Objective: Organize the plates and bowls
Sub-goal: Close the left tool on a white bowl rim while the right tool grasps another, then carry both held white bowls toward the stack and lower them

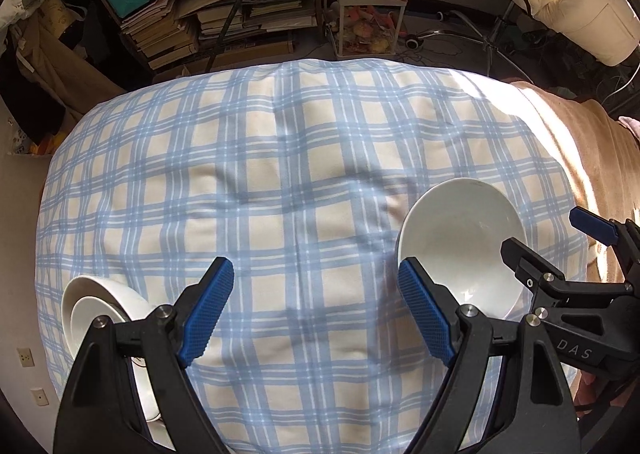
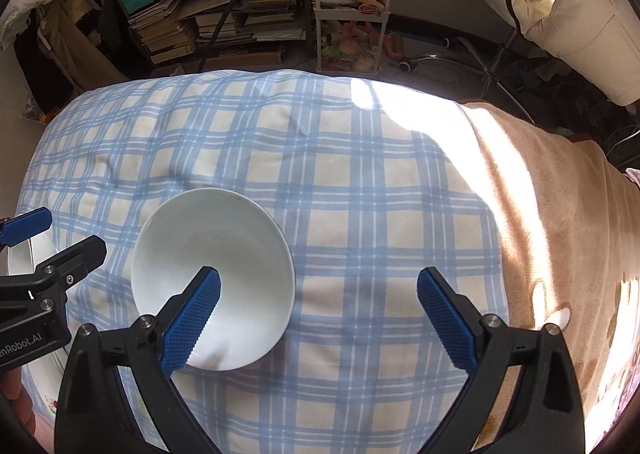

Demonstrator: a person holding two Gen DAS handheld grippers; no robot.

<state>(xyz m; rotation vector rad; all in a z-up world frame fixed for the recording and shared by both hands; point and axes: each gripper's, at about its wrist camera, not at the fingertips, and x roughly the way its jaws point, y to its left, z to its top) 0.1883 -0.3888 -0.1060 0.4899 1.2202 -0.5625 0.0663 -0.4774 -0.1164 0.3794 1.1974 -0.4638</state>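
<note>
1. A soft, puffy surface covered in a blue-and-cream plaid cloth (image 1: 280,182) fills the middle of both views; its weave looks matte and slightly rumpled. I cannot tell whether a bed or a worktop lies under it.
2. A tan fleecy blanket (image 2: 560,214) lies along the right side of the frame, touching the plaid, with bright sunlight across it.
3. A glossy white bowl (image 2: 224,254), round and deep, sits upright on the plaid, mouth facing up. It is left of centre in the right wrist view and right of centre (image 1: 460,238) in the left wrist view.
4. At the lower left of the left wrist view, a stack of white dishes (image 1: 104,302) rests on the plaid: a smaller round one nested in a larger one, partly hidden by the claw's black arm.
5. The left claw (image 1: 316,314) has its ribbed blue pads wide apart over bare plaid, gripping nothing. Its right pad overlaps the bowl's rim in the picture; contact is unclear.
6. The right claw (image 2: 320,318) also stands wide apart and empty. Its left pad shows in front of the bowl's hollow, its right pad over the plaid.
7. Across the upper frame: stacked books (image 1: 224,18) on shelves and a white wire rack (image 2: 352,2).
</note>
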